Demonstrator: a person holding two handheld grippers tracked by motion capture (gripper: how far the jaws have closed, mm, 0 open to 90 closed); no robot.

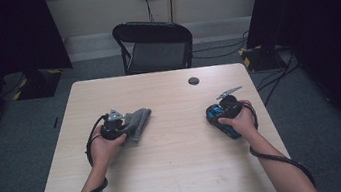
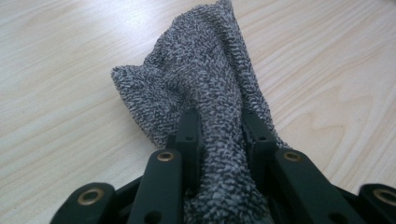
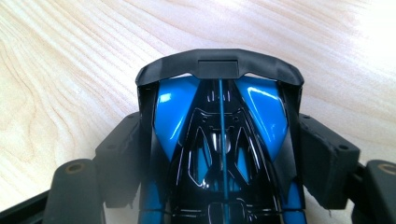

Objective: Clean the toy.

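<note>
Nearest the lens in the left gripper view, the left gripper point(image 2: 219, 135) has its two black jaws closed on a bunched fold of the grey cloth point(image 2: 205, 79), which rises between them and spreads toward the upper centre of the frame, its free end resting on the table point(image 2: 70, 56). In the right gripper view the right gripper point(image 3: 219, 154) holds the blue and black toy car point(image 3: 219, 135) by its sides, one jaw pressed to each flank, the car's black spoiler standing across the middle of the frame. In the high view the left gripper point(image 1: 114, 126) sits left of centre with the grey cloth point(image 1: 137, 121) trailing to its right, while the right gripper point(image 1: 226, 108) and the toy car point(image 1: 220, 119) lie right of centre, well apart from the cloth. A black chair point(image 1: 154, 45) stands beyond the table's far edge, at the upper centre. As a judgement, both grasps are made, and bringing the cloth to the car for wiping is left to do.
</note>
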